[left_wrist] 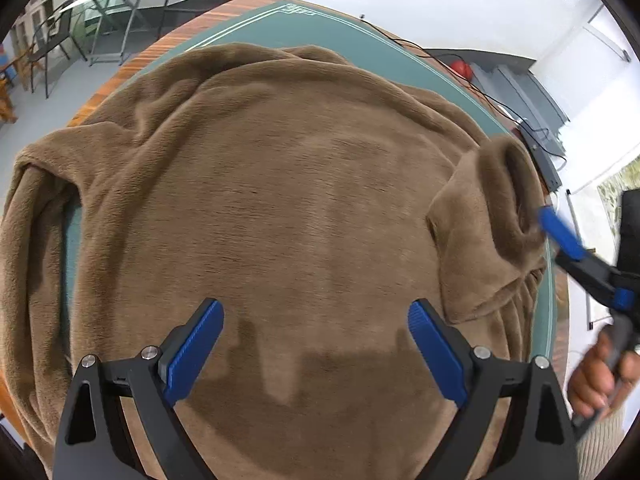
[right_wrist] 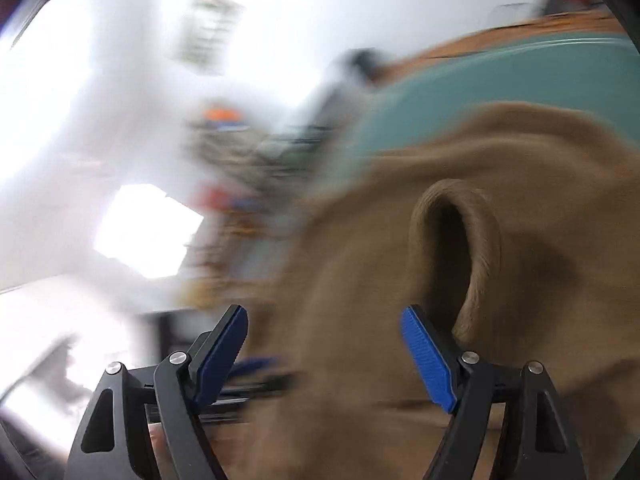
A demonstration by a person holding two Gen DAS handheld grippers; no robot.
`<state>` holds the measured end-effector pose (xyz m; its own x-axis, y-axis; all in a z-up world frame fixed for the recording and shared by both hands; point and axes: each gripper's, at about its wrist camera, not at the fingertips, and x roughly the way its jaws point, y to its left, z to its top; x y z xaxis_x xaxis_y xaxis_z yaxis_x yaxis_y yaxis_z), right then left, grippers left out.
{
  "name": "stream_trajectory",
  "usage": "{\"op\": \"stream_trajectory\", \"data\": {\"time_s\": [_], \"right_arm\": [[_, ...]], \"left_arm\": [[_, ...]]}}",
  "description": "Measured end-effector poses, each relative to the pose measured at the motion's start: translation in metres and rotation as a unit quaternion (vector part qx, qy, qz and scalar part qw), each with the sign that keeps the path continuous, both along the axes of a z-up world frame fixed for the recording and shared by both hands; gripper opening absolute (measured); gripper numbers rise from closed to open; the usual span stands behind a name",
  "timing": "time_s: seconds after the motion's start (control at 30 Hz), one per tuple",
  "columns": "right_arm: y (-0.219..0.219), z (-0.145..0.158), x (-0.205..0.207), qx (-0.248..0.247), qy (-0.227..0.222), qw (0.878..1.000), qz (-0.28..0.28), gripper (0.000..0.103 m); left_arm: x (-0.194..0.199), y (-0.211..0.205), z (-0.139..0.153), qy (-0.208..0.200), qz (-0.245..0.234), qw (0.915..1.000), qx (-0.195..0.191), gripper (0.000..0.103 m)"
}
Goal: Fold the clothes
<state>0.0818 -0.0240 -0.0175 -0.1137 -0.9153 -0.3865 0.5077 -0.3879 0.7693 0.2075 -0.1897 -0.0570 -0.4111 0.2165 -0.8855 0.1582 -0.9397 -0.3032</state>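
Left wrist view shows you the brown fleece garment [left_wrist: 280,200] spread across the desk [left_wrist: 320,32], soft, thick and floppy; take it by the cuff [left_wrist: 516,196]; left gripper [left_wrist: 316,320] gapes empty above it; right wrist view, blurred, alone shows the right gripper [right_wrist: 324,332] wide apart, gripping nothing, beside the cuff's mouth.

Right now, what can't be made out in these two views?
- Right wrist view: room left of the brown garment is motion-blurred; nothing identifiable.
- Left wrist view: right tongs blurred, second finger unseen.
- Left wrist view: garment's near hem hidden behind the left tongs.
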Motion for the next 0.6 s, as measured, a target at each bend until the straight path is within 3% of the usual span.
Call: {"op": "stream_trajectory", "data": {"time_s": [0.13,0.27,0.37,0.47,0.6], "right_arm": [[0.0,0.006,0.013,0.01,0.02,1.0,0.003,0.081],[0.032,-0.007,0.011,0.0,-0.013,1.0,-0.027,0.081],[0.051,-0.015,0.006,0.019,-0.028,0.997,-0.063,0.081],[0.062,-0.017,0.004,0.066,-0.025,0.993,-0.092,0.081],[0.059,-0.017,0.015,0.147,0.019,0.983,-0.105,0.081]], "left_arm": [[-0.004,-0.002,0.005,0.01,-0.005,0.9999,0.005,0.095],[-0.009,0.0,0.009,0.015,-0.017,0.9996,0.019,0.095],[-0.016,-0.002,0.012,0.016,-0.018,0.9991,0.034,0.095],[-0.027,-0.01,0.015,0.011,-0.014,0.9955,0.093,0.095],[-0.037,-0.014,0.011,-0.003,-0.018,0.9806,0.195,0.095]]}}
